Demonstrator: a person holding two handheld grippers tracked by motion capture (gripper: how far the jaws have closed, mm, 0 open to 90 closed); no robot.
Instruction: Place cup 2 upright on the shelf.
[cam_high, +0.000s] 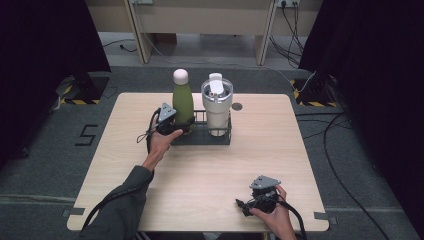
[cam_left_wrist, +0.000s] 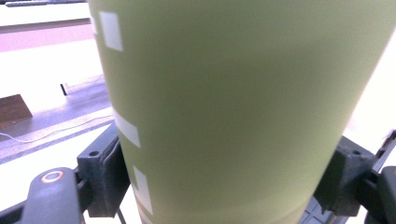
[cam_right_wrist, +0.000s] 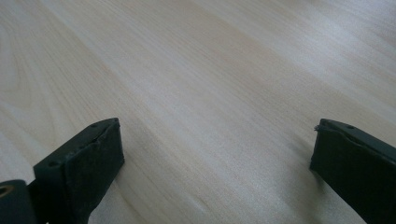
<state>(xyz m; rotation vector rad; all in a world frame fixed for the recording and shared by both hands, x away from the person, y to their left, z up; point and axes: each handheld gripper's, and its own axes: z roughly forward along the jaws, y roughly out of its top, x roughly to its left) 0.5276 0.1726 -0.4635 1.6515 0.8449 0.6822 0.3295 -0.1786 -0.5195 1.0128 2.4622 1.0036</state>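
I have the left gripper up at centre frame in the high view, its jaws either side of the green bottle. In the left gripper view the bottle sits between the pads; whether they press on it or have let go, I cannot tell. The bottle stands upright in the left end of the black wire rack, just beside the white tumbler. My right gripper rests at lower right on the wooden table, jaws spread wide with nothing between them.
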